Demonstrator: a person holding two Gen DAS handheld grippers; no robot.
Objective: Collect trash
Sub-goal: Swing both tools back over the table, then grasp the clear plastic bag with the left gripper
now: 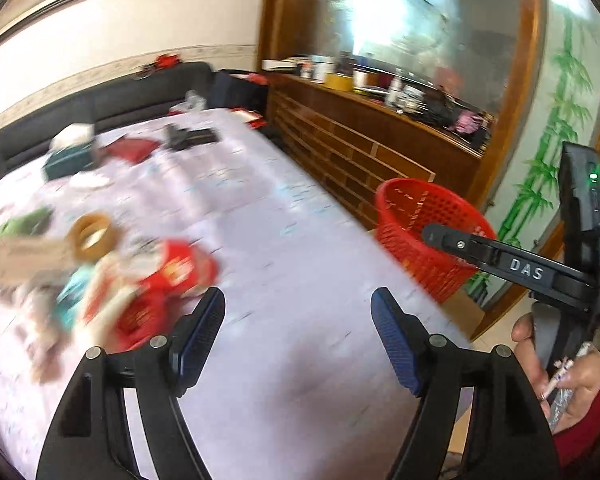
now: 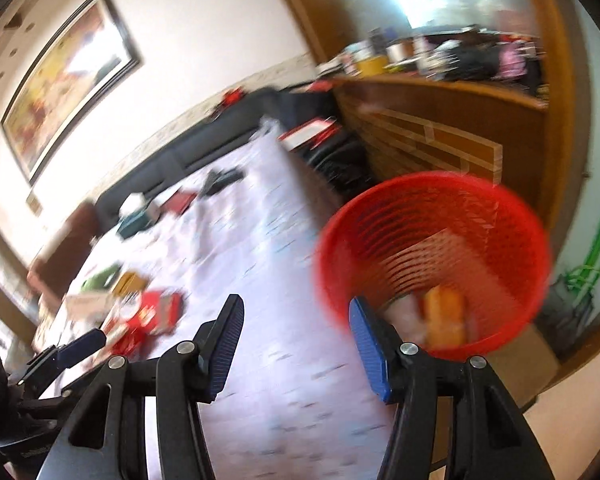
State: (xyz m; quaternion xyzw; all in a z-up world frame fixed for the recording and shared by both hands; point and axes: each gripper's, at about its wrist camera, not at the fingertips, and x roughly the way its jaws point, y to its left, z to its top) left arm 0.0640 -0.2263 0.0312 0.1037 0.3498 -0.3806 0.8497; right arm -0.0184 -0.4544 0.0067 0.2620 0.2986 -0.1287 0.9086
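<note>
The left gripper [image 1: 298,322] hangs over the pale lilac tablecloth [image 1: 268,216] with its blue-padded jaws well apart and nothing between them. Just to its left lies a blurred heap of trash [image 1: 140,280]: red wrappers, a teal scrap, a beige card and a tan tape ring [image 1: 92,236]. The right gripper [image 2: 296,330] also has its jaws spread and empty; its right finger stands in front of the rim of the red mesh basket [image 2: 512,248], which sits off the table's right edge. Inside the basket lie an orange packet [image 2: 446,318] and some pale crumpled pieces. Farther along the table sit a dark green box [image 1: 66,162] and a black object too blurred to name. A dark sofa [image 1: 132,96] runs behind the table, and a wooden sideboard [image 1: 360,136] stands beyond the basket.
</note>
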